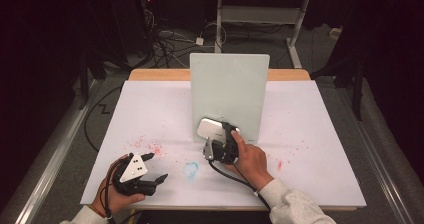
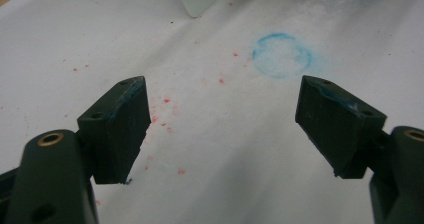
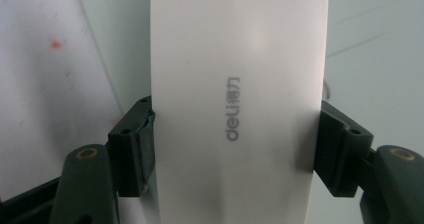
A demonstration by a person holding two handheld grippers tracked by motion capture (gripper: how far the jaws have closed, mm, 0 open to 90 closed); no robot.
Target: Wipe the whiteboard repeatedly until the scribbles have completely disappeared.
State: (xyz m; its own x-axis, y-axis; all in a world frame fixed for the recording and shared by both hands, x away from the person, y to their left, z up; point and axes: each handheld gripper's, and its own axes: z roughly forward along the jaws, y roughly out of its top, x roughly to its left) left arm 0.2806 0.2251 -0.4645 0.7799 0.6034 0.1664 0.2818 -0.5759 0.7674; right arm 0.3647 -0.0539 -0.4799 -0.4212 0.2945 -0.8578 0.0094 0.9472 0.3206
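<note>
Eraser: white deli-branded block held up just before the upright pale board, mid-tabletop.
Right gripper: clamped on the eraser's two sides.
Left gripper: jaws spread wide, empty, over the tabletop near a blue ring mark.
Progress: eraser grasped; any wiping of the board seemingly not yet begun.

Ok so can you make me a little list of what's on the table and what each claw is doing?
Table cover: white sheet with red specks
Blue mark: chalky ring on the sheet
Standing thing: pale green board, upright at the middle
Right claw: shut on a white block printed "deli", held at the board's foot
Left claw: open, holding nothing, over the sheet near the ring
</note>
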